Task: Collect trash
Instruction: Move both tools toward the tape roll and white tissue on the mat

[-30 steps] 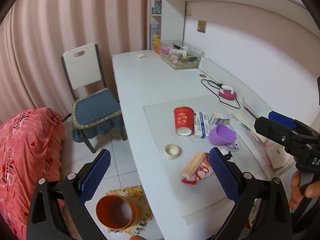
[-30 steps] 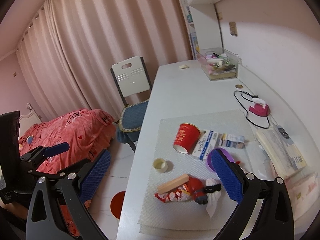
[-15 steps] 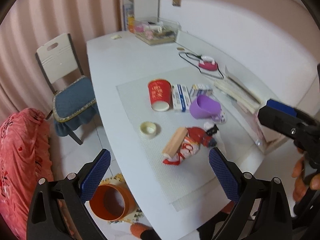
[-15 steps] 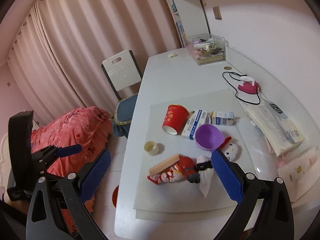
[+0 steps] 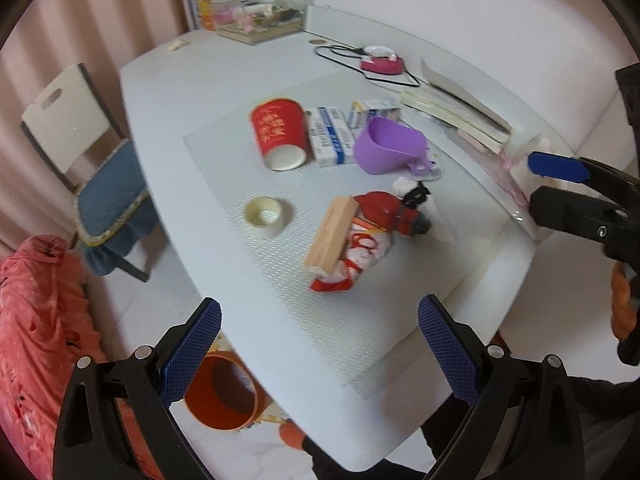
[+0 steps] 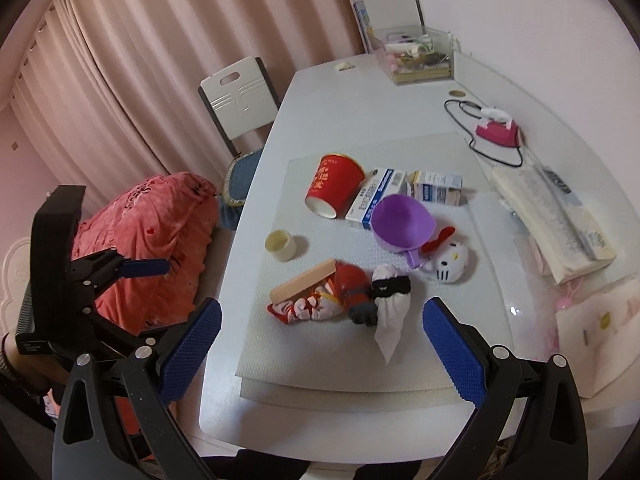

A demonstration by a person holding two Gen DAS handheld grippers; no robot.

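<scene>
On the white table's grey mat [image 5: 248, 268] lie a tipped red paper cup [image 5: 280, 132] [image 6: 334, 184], a tape roll [image 5: 264, 216] [image 6: 280, 245], a wooden block [image 5: 331, 235] [image 6: 302, 286] on a red-white crumpled wrapper [image 5: 360, 256] [image 6: 308, 308], a white tissue [image 6: 390, 320], two cartons [image 5: 330, 136] [image 6: 374, 196] and a purple cup [image 5: 386, 146] [image 6: 400, 220]. My left gripper [image 5: 320, 352] hovers open over the mat's near edge. My right gripper [image 6: 322, 350] hangs open above the front edge, nothing held. An orange bin [image 5: 222, 392] stands on the floor below the table.
A plush cat toy [image 6: 450, 262] lies beside the purple cup. Books [image 6: 552, 216], a pink device with a cable [image 6: 498, 130] and a clear box [image 6: 416, 56] line the wall side. A chair [image 5: 80, 136] and a red blanket [image 6: 148, 232] are left of the table.
Both grippers have risen and tilted down over the table, so the items sit nearer the centre of each view. Their jaws stay open. Nothing on the mat has moved.
</scene>
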